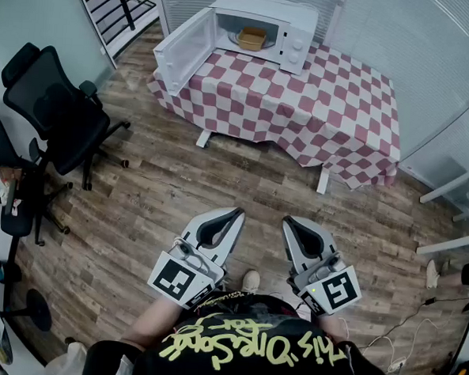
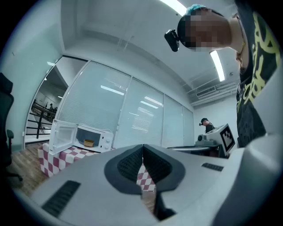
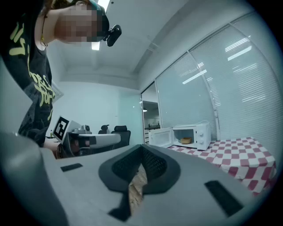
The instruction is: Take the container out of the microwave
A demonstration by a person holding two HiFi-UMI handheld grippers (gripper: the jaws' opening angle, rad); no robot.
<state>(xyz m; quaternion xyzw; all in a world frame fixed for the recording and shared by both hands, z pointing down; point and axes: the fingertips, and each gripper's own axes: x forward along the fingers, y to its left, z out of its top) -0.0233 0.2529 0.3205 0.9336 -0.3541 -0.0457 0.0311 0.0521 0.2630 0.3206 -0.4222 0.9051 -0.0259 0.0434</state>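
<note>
Two grippers: the left gripper (image 1: 234, 215) and the right gripper (image 1: 290, 223) are held side by side, level and low in front of the person, over the wooden plank floor (image 1: 138, 216).
Jaws: both pairs are pressed together with nothing between them. Each gripper's own view shows its ribbed pads meeting at the tip.
Task's thing: the small tan shallow container (image 1: 251, 39) sits inside the white microwave (image 1: 296, 24), near the middle of the cavity floor.
Door: the white microwave door (image 1: 182, 51) is swung wide to the left, so the cavity is open to reach.
Counter: the counter under a red-and-white checked cloth (image 1: 334, 110) carries the microwave at its far left end and is well apart from both grippers.
Step in hand: to my eye, the very start. The person is not yet at the counter and nothing is touched.
Next move calls for: crossing the floor to the counter, spreading one pair of jaws, reaching level into the cavity and closing on the container's rim, keeping off the open door.
Off to the side: the black office chair (image 1: 57, 108) stands at the left, out of the likely path.
</note>
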